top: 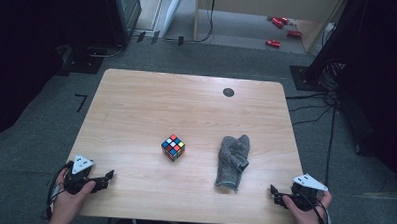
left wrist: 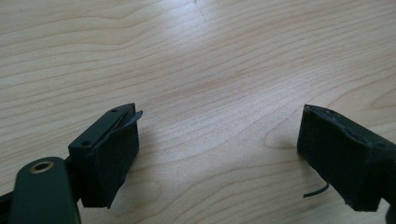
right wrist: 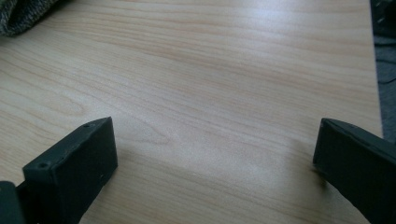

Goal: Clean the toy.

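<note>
Two grippers sit low at the near edge of the table point(top: 137, 90), and we hold nothing in either; the left gripper point(top: 104, 178) rests at the near left corner, its jaws spread wide in the left gripper view with bare wood between the pads point(left wrist: 109, 158); the right gripper point(top: 276, 195) sits at the near right corner, jaws likewise wide apart in the right gripper view, empty.

Outward from the right gripper: the grey glove point(top: 232, 160) lies near, ahead and to its left, cuff end toward us, fingers pointing away; its long axis runs roughly front to back, tilted slightly; a corner of the knit point(right wrist: 21, 14) shows at the top left of the right gripper view, so the glove lies forward-left of those jaws.

Outward from the left gripper: the cube point(top: 173, 147) stands near the table's middle, ahead and to its right, farther off than the glove is from the right hand; cube and glove lie apart, glove to the cube's right.

We judge the right hand nearer its object; a reach forward and leftward, jaws across the cuff, looks the natural approach; the cube would fall to the left.
</note>
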The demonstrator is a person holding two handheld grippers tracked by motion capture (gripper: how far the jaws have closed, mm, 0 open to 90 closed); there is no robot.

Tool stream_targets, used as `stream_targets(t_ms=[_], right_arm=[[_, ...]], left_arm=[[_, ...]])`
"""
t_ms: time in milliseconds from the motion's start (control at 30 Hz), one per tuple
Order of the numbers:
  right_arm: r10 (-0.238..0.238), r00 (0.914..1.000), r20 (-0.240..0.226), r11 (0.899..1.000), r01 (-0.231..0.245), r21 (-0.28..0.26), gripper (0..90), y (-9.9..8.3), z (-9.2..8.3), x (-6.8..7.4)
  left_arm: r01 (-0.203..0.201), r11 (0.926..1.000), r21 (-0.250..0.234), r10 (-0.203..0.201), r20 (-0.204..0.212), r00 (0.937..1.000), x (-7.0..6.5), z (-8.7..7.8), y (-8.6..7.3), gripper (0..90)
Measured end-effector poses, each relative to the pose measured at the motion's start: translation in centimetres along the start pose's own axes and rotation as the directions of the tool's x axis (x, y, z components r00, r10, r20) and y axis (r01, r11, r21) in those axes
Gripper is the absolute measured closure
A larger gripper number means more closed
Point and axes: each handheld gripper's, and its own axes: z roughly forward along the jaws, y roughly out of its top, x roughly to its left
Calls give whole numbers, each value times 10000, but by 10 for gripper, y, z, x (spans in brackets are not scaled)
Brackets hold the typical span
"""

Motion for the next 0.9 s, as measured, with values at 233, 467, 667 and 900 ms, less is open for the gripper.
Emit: stream_targets(t_ms=[233,467,667,900], right_arm=[[22,10000,-12,10000,-22,10,0,0,0,0],[33,10000,-12,10000,-33,12,0,0,0,0],[38,10000,-13,10000,-38,13,0,0,0,0],[35,10000,-14,10000,-35,12,0,0,0,0]], left_arm=[[3,10000,11,-3,-6,10000,0,0,0,130],[39,10000,27,-39,-46,10000,0,1,1,120],[70,10000,22,-70,-70,10000,0,2,2,120],[83,10000,22,-83,-77,9999,0,2,2,121]])
